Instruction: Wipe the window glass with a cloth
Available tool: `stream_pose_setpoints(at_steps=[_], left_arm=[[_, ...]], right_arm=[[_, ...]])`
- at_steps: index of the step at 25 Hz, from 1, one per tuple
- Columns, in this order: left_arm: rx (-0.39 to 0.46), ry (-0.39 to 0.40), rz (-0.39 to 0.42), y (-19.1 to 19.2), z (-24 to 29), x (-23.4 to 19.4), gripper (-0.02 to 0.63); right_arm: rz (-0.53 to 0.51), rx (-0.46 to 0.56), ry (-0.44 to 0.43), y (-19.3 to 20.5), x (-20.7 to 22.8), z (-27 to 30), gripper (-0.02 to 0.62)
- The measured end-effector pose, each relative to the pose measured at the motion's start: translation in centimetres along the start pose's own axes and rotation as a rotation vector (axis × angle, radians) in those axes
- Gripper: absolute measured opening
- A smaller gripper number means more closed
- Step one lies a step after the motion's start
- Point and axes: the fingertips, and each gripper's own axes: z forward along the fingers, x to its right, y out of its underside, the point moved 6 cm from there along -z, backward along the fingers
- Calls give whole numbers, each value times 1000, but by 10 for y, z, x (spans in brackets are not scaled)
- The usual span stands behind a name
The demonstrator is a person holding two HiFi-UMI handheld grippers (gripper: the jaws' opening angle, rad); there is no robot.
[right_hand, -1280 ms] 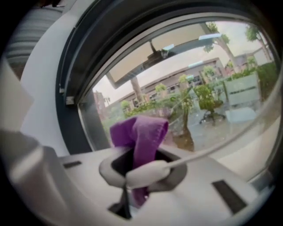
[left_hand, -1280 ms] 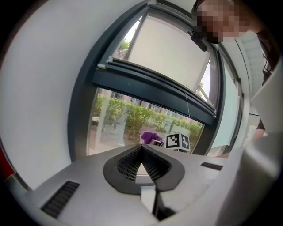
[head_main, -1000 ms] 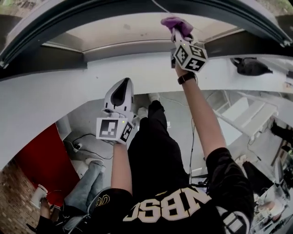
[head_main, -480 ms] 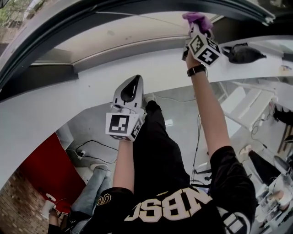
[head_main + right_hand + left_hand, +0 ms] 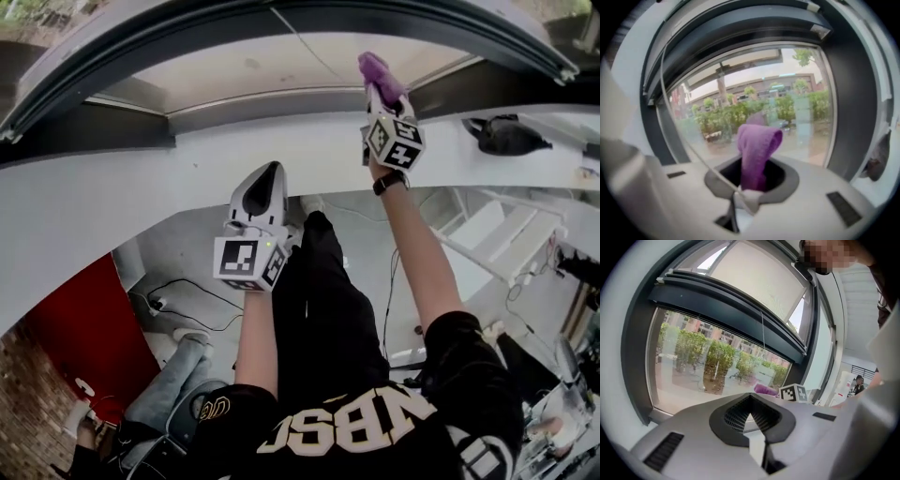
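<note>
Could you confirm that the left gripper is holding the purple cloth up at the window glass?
Not quite: it is the right gripper that is holding the purple cloth up at the window glass, as the right gripper view shows. The left gripper is shut with nothing between its jaws, as the left gripper view shows.

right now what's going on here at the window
A person stands at a window with a tool in each hand. The right tool is raised high and shut on a purple cloth, which it holds up at the window glass. The cloth is very close to the pane, but actual contact can't be confirmed. The left tool is held lower, its jaws together with nothing between them, taking no part in the wiping.
</note>
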Motion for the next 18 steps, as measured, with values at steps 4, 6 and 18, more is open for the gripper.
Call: stream_pose_setpoints(at_steps=[4, 6, 18], left_arm=[[31, -104, -2, -4, -31, -32, 26], [46, -163, -5, -6, -50, -51, 26], [67, -444, -35, 5, -149, -128, 26]], right_arm=[[-34, -76, -237, 45, -106, 16, 77], [-44, -90, -347, 56, -163, 23, 77], [-182, -92, -765, 104, -438, 73, 77]])
